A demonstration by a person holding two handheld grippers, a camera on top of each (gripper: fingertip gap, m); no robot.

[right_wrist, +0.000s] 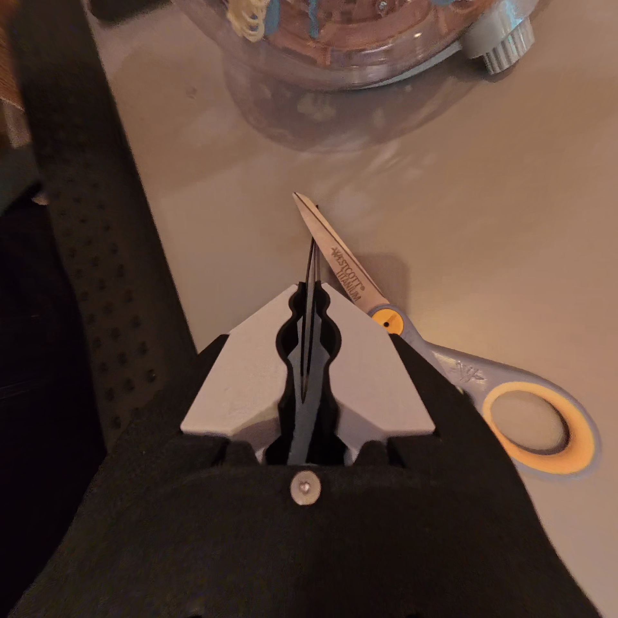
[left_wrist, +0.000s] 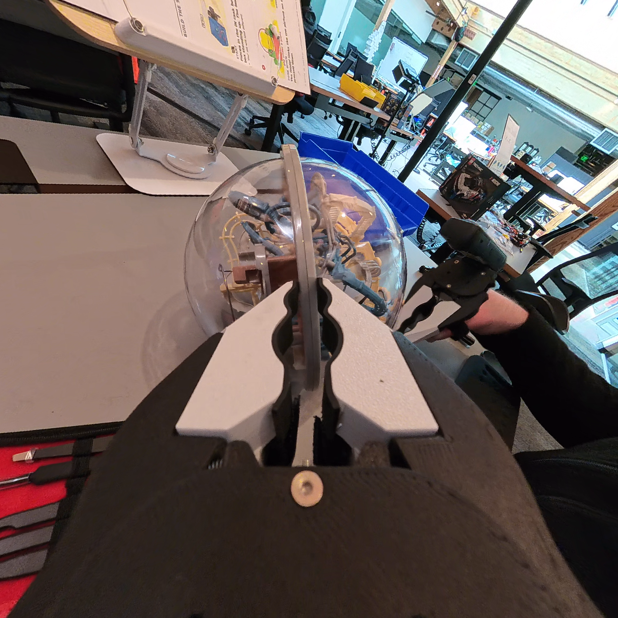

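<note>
My left gripper (left_wrist: 306,284) is shut on the grey ring (left_wrist: 297,217) that runs round a clear plastic sphere (left_wrist: 234,234). The sphere holds a tan and blue-grey track maze and rests on the grey table (left_wrist: 83,301). My right gripper (right_wrist: 309,284) is shut on thin black tweezers (right_wrist: 309,334), whose tips point toward the sphere (right_wrist: 334,50). Grey and yellow scissors (right_wrist: 347,277) lie closed on the table just right of it. The right gripper also shows in the left wrist view (left_wrist: 423,329), low at the sphere's right side.
A white document stand (left_wrist: 167,160) holding a printed sheet stands behind the sphere. A blue bin (left_wrist: 368,174) sits beyond it. A red tool case (left_wrist: 20,468) lies at the near left. A person's black sleeve (left_wrist: 551,384) is at right. A grey knob (right_wrist: 495,43) sticks out of the sphere. My right fingertips sit around 25 centimetres from my left ones. To reach the grey knob (right_wrist: 495,43) in a straight line is about 15 centimetres for my right fingers, about 20 centimetres for my left.
</note>
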